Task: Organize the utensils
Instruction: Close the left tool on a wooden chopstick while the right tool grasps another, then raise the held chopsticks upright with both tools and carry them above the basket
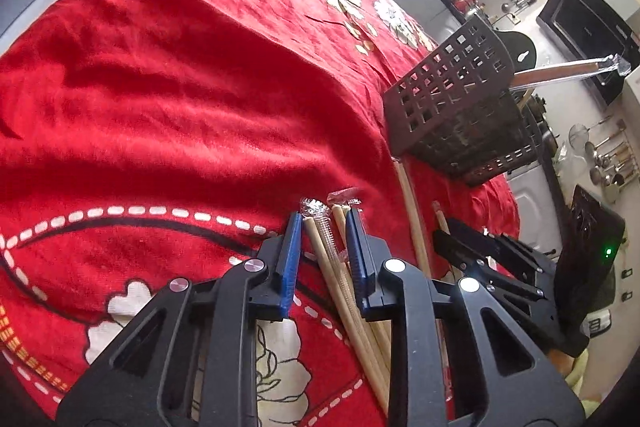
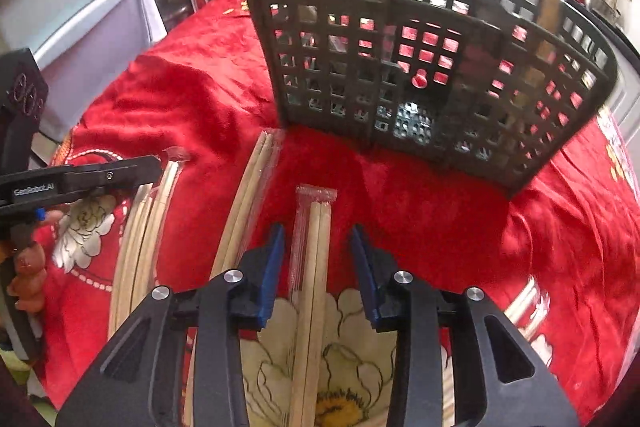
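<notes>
In the left wrist view my left gripper [image 1: 325, 223] has its blue pads against a plastic-wrapped pack of wooden chopsticks [image 1: 320, 247] that lies slantwise on the red tablecloth [image 1: 180, 87]. In the right wrist view my right gripper [image 2: 318, 239] stands open astride another wrapped chopstick pack [image 2: 316, 247], with a gap on each side of it. A black perforated utensil basket [image 2: 420, 67] stands just beyond that pack and holds wooden-handled utensils. The same basket [image 1: 452, 107] appears at the right of the left wrist view.
A third chopstick pack [image 2: 248, 203] lies between the two grippers, and a shiny wrapped item [image 2: 524, 303] lies at the right. A person's fingers [image 2: 28, 279] hold the left gripper's handle. Kitchen counters, a microwave [image 1: 588, 27] and hanging ladles [image 1: 604, 163] lie beyond the table's edge.
</notes>
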Demonstrator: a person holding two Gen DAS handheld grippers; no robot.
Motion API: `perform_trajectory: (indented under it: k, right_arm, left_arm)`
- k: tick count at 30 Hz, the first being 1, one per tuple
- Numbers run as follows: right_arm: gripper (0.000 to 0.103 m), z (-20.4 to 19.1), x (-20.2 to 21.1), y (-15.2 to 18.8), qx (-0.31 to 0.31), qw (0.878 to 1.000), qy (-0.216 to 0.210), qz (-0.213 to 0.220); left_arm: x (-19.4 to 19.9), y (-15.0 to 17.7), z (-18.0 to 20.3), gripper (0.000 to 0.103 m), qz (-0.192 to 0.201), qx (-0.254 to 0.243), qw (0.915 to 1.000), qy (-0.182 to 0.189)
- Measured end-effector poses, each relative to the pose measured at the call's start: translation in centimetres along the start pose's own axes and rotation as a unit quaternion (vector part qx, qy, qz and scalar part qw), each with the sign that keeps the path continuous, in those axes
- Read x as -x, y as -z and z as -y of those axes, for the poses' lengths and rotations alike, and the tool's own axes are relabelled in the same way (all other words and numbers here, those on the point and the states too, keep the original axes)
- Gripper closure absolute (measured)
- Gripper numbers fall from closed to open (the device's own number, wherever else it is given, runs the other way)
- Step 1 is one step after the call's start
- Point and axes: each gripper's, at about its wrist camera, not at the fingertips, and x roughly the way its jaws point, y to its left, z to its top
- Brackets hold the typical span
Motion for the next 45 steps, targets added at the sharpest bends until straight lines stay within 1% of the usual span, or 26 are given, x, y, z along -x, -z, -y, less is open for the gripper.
perform_trajectory:
  k: [3, 6, 8, 9, 11, 14, 17, 20, 23, 27, 35, 41, 45]
  right_arm:
    - [0.07, 0.0, -0.5, -0.5, 0.001, 1.0, 0.003, -0.001]
    - [0.074, 0.0, -0.8, -0.8, -0.001, 1.0, 0.003, 0.001]
    - [0.079, 0.1, -0.9, -0.9, -0.005, 1.0, 0.002, 0.003]
    - [0.08, 0.1, -1.0, -1.0, -0.006, 1.0, 0.002, 0.005]
    - [0.086, 0.0, -1.1, -1.2, -0.009, 1.0, 0.002, 0.007]
    - [0.091, 0.0, -1.0, -1.4, -0.015, 1.0, -0.002, 0.011]
    - [0.092, 0.4, -0.4, -1.3, -0.018, 1.0, -0.007, 0.017]
    - [0.092, 1.2, 0.5, -1.0, -0.036, 0.999, -0.028, 0.026]
    - [0.092, 1.7, 1.8, -0.6, -0.047, 0.997, -0.04, 0.04]
    - [0.092, 2.0, 4.1, -0.3, -0.061, 0.994, -0.052, 0.07]
    - [0.092, 2.6, 9.5, 0.5, -0.078, 0.983, -0.079, 0.144]
    - [0.092, 3.1, 13.0, 1.2, -0.083, 0.975, -0.074, 0.194]
    - [0.092, 3.6, 15.2, 1.9, -0.09, 0.967, -0.064, 0.231]
  left_arm:
    - [-0.3, -0.3, 0.2, 0.086, -0.001, -0.008, 0.9999, -0.007]
    - [-0.5, -0.5, 0.4, 0.086, 0.0, -0.015, 0.9998, -0.012]
    - [-0.6, -0.5, 0.3, 0.092, 0.002, -0.017, 0.9996, -0.022]
    - [-0.6, -0.6, 0.3, 0.093, 0.003, -0.016, 0.9996, -0.022]
    - [-0.6, -0.6, 0.2, 0.094, 0.003, -0.015, 0.9997, -0.02]
    - [-0.3, -0.5, 0.3, 0.095, 0.008, -0.016, 0.9997, -0.019]
    - [0.6, -0.4, 0.6, 0.095, 0.022, -0.024, 0.9994, -0.014]
    - [2.1, -0.3, 1.1, 0.096, 0.042, -0.034, 0.9985, -0.007]
    - [3.1, -0.3, 1.6, 0.097, 0.053, -0.04, 0.9978, -0.002]
    - [4.6, -0.1, 2.7, 0.098, 0.07, -0.057, 0.9959, 0.008]
    - [7.2, -0.1, 6.1, 0.099, 0.097, -0.096, 0.9899, 0.037]
    - [8.6, -0.2, 9.0, 0.1, 0.11, -0.131, 0.9838, 0.054]
    - [9.1, -0.2, 11.2, 0.1, 0.114, -0.155, 0.9791, 0.065]
